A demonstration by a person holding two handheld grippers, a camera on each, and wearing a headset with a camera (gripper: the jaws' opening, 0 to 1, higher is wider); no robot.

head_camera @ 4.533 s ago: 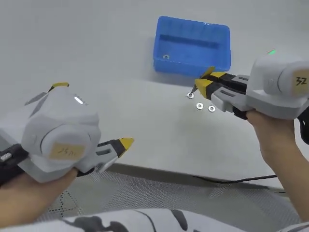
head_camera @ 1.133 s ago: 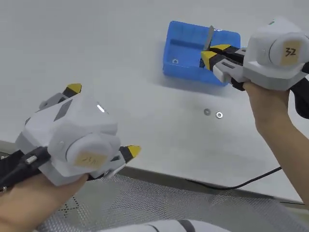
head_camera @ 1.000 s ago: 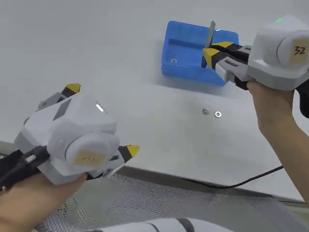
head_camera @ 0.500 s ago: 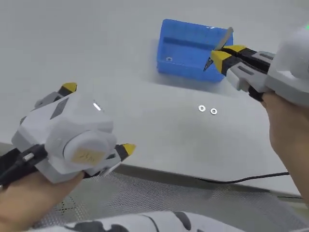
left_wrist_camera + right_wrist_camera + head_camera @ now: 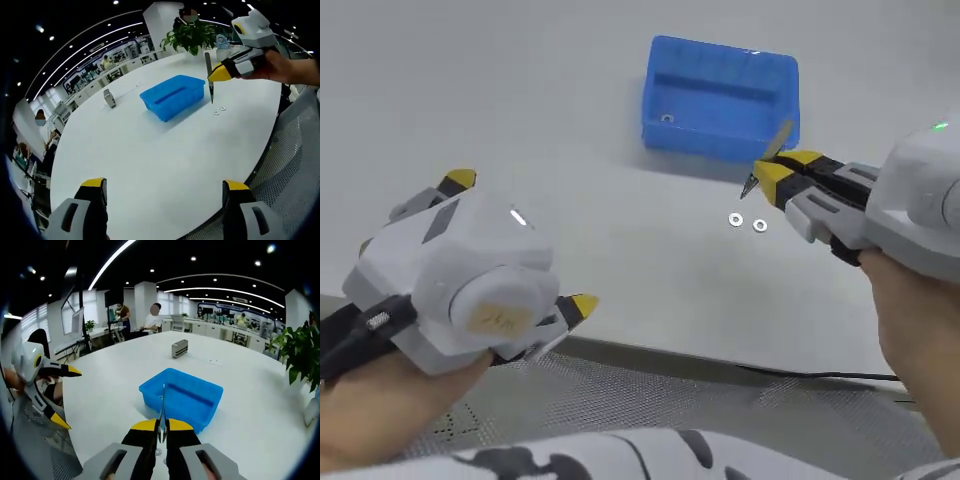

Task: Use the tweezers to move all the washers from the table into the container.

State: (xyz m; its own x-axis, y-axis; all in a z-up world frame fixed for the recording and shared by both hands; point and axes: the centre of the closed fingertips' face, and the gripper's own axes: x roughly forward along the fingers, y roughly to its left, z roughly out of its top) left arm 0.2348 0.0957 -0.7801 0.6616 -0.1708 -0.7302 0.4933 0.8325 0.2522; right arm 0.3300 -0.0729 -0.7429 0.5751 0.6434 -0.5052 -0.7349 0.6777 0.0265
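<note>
Tweezers (image 5: 772, 155) clamped in right gripper (image 5: 770, 172), tip angled down nr washers (image 5: 736, 219); left gripper (image 5: 163, 185) low, jaws wide.

1. The right tongs (image 5: 162, 426) — yellow-tipped jaws pressed together — grip the tweezers (image 5: 163, 407), which point up the view.
2. Beyond them, the blue container (image 5: 192, 399) sits on the white desk (image 5: 100, 385).
3. The left tongs (image 5: 67, 397) — jaws spread — show at the left edge.

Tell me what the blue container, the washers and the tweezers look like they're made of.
The container looks like moulded plastic: uniform saturated blue, soft sheen. The washers are probably metal: tiny silvery rings glinting on the white table. The tweezers seem steel: thin grey blades, dull shine.
</note>
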